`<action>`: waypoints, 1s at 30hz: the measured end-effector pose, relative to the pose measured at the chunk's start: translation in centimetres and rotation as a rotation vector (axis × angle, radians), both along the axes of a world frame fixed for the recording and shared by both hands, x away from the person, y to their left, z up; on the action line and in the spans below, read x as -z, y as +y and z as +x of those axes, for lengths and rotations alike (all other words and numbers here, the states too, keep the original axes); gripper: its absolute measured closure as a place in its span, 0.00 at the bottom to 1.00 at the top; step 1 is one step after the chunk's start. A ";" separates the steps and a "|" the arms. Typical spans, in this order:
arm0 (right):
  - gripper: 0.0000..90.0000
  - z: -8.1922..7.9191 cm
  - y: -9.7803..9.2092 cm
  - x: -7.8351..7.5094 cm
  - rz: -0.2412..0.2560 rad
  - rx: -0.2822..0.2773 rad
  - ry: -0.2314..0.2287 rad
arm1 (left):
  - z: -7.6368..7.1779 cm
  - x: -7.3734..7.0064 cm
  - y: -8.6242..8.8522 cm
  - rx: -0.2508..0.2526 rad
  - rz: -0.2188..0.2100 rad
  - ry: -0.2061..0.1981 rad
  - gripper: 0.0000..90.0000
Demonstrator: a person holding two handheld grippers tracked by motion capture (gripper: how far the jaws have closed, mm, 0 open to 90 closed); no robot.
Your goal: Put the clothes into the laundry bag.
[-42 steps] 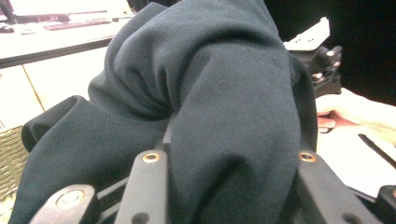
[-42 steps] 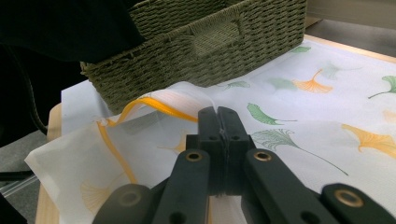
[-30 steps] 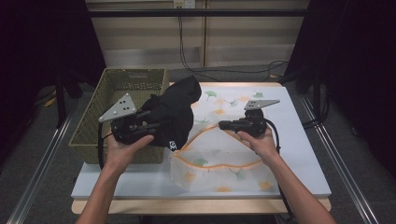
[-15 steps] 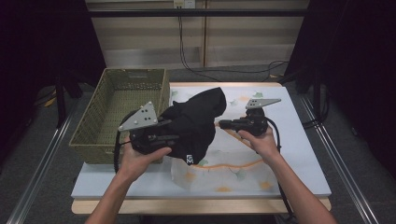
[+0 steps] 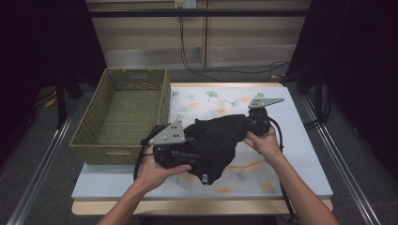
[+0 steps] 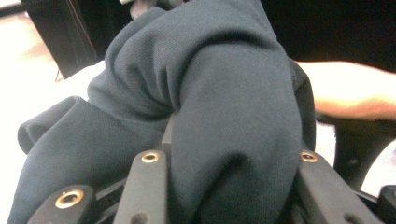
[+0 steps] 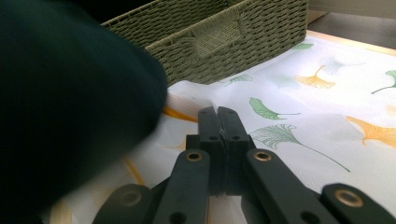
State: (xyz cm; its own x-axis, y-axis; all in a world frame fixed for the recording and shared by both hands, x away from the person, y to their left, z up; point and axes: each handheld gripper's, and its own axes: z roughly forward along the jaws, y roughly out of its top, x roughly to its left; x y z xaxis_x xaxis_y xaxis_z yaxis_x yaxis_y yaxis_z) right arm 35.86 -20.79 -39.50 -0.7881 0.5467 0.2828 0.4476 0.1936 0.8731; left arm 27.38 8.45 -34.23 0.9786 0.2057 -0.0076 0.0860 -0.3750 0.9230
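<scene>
A dark garment (image 5: 215, 143) hangs bunched above the middle of the desk (image 5: 300, 154), over the leaf-patterned cloth (image 5: 220, 101). The left claw (image 5: 187, 154) is clenched on its near-left part; in the left gripper view the fabric (image 6: 201, 107) drapes thickly over and between the jaws. The left hand (image 5: 157, 171) reaches in from the desk's near edge, forearm angled right. The right claw (image 7: 218, 123) is clenched with nothing in it, jaws pressed together just beside the garment; the right hand (image 5: 266, 143) grips from behind. The wicker basket (image 5: 94, 136) sits at the desk's left edge.
</scene>
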 end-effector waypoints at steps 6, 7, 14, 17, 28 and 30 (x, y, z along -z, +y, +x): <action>1.00 0.0 -0.3 0.1 -0.002 0.005 0.006 | 0.0 2.4 -1.8 0.020 0.095 0.005 0.69; 1.00 0.1 -0.2 0.2 -0.002 0.004 0.007 | 0.1 2.8 -2.1 0.019 0.100 0.014 0.69; 1.00 -0.1 0.3 0.1 -0.011 -0.010 0.001 | 0.7 6.2 -3.4 -0.013 0.182 0.024 0.67; 1.00 -0.2 0.8 0.5 -0.033 -0.022 0.004 | 1.1 7.5 -4.0 -0.025 0.227 0.037 0.66; 1.00 -0.5 1.6 0.6 -0.045 -0.043 0.004 | 1.9 9.9 -5.0 -0.059 0.290 0.044 0.59; 1.00 -0.4 1.6 0.7 -0.051 -0.036 0.002 | 1.9 9.9 -5.2 -0.068 0.303 0.036 0.56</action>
